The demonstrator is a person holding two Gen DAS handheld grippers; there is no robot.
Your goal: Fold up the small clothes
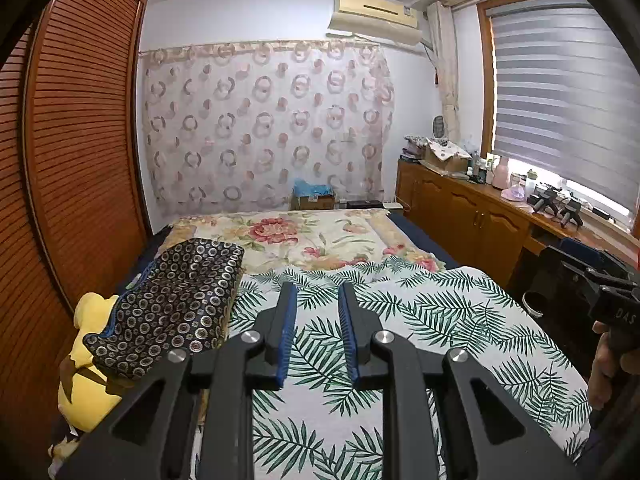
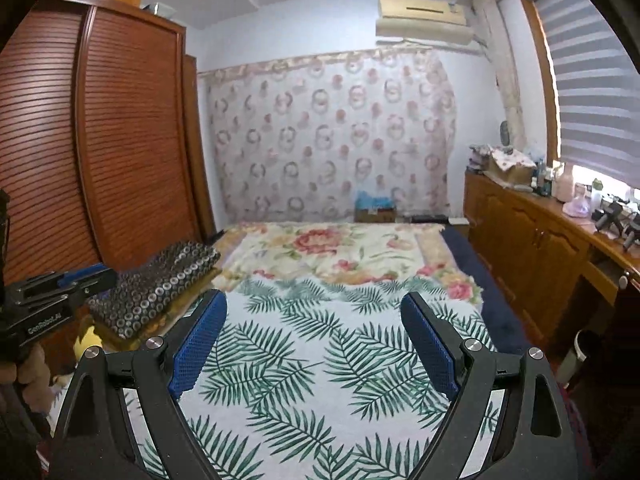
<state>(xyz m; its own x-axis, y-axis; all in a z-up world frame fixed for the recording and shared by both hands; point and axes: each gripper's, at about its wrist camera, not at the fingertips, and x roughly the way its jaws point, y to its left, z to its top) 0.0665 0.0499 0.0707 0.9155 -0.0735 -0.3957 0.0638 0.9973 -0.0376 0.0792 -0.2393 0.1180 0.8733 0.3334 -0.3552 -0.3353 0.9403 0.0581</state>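
Both grippers raised over the bed, nothing between the fingers of either. Left gripper (image 1: 317, 300) with its jaws narrowed to a slim gap, only leaf-print sheet (image 1: 420, 320) visible through it — clenched on nothing. Right gripper (image 2: 314, 312) spread wide, blue pads well apart, likewise empty.

No loose garment showing on the sheet in either view. Closest candidate for the task's thing: the dark circle-print cloth (image 1: 176, 300), lying folded in a stack at the left edge of the bed, beside the wardrobe (image 1: 80, 140) and resting partly on a yellow plush toy (image 1: 86, 364) (whether a garment or a cushion cover, hard to tell). Floral blanket (image 1: 312, 236) spread further back, toward the curtain (image 1: 264, 120).

Judging by this, either between garments or just finished with one. For doing the next step well: bring the next piece onto the open middle of the leaf-print sheet, clear of the stack; open the left jaws before reaching, since the present gap would likely push cloth rather than take it; pinch at two corners or a hem — not mid-fabric — and keep both grippers level so the fold line falls straight.
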